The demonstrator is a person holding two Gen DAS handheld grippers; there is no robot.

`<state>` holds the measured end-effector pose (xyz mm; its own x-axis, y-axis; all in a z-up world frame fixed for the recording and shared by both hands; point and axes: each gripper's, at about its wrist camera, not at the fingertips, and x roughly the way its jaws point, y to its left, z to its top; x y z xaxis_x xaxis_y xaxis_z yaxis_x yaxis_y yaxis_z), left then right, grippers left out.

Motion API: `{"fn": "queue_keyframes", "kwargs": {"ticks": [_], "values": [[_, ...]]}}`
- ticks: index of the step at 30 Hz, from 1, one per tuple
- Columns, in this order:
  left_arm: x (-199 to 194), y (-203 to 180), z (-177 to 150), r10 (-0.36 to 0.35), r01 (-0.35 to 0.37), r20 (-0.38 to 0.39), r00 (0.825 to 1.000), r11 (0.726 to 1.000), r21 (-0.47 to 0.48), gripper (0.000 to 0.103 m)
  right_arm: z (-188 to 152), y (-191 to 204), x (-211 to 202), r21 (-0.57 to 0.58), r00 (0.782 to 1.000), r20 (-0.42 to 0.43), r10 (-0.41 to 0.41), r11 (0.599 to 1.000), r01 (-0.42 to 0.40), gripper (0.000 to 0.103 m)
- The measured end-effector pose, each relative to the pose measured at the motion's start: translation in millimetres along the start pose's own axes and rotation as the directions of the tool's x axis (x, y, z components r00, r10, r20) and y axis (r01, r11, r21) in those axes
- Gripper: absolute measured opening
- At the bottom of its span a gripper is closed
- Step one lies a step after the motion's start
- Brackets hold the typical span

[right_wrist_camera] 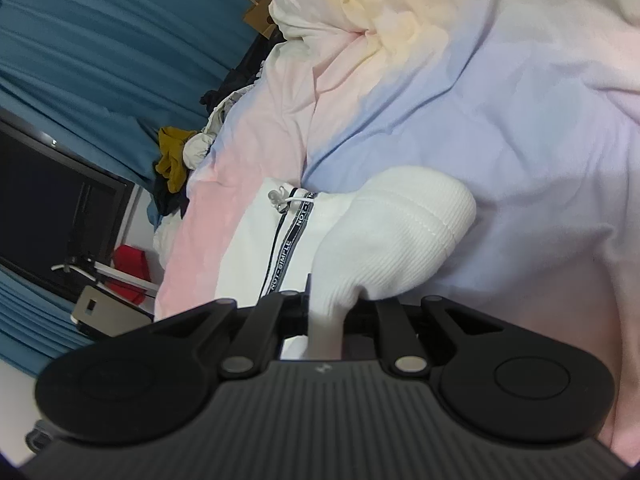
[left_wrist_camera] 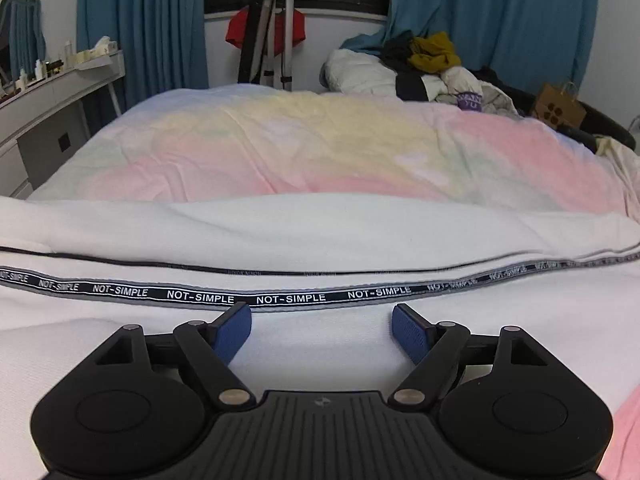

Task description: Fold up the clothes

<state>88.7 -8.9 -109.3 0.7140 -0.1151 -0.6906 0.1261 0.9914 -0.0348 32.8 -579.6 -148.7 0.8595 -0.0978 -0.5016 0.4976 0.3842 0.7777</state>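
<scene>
The white garment (left_wrist_camera: 320, 236), which reads as a pair of sweatpants with a black "NOT-SIMPLE" printed tape (left_wrist_camera: 288, 299) running along it, lies across the near part of the pastel bedspread (left_wrist_camera: 320, 148). In the left wrist view it stretches from the left edge to the right edge, with a soft fold bulging on its far side.

The left gripper (left_wrist_camera: 322, 330) hangs just above the cloth with its blue pads (left_wrist_camera: 230, 332) spread wide and nothing between them; whether they touch the fabric cannot be told.

The right gripper (right_wrist_camera: 326, 312) is pinched on a bunch of white ribbed fabric, apparently the ribbed cuff (right_wrist_camera: 400, 232) end of the same garment, which balloons out beyond the jaws. A drawstring with a toggle (right_wrist_camera: 278, 198) lies at the far end of the tape in that view.

The main risk, judging from these views, is uneven handling. Only one end is held, so a lift or pull by the right gripper alone is likely to drag the free length across the bedspread, skewing the tape line and deepening the far fold instead of laying a clean crease. The grip sits on a thick, bunched wad, which may slip out under tension. If the left gripper closes where it now hangs, it may catch only the top layer, or pinch the bedspread beneath as well.
</scene>
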Motion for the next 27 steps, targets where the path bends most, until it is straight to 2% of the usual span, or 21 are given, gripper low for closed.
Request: {"fn": "queue_keyframes", "kwargs": {"ticks": [7,15,19,22,27], "values": [[9,9,-4,-0.027,0.027,-0.005,1.0,1.0,-0.012,0.081,0,15,0,-0.086,0.999,0.02,-0.028,0.996,0.029,0.011],[10,13,1,-0.033,0.033,-0.014,0.999,0.999,-0.013,0.081,-2,25,-3,-0.118,0.998,0.038,-0.049,0.992,0.053,0.011],[4,13,7,-0.037,0.037,-0.014,0.999,0.999,-0.036,0.081,-1,33,-7,-0.131,0.998,0.048,-0.033,0.991,0.039,0.011],[0,13,10,-0.048,0.048,-0.012,0.999,0.998,-0.046,0.081,1,44,-16,-0.134,0.998,0.066,0.023,0.991,-0.013,0.011],[-14,20,19,-0.09,0.092,0.02,0.996,0.991,-0.096,0.08,0,85,-32,-0.274,0.99,0.118,0.078,0.961,-0.043,0.011]]}}
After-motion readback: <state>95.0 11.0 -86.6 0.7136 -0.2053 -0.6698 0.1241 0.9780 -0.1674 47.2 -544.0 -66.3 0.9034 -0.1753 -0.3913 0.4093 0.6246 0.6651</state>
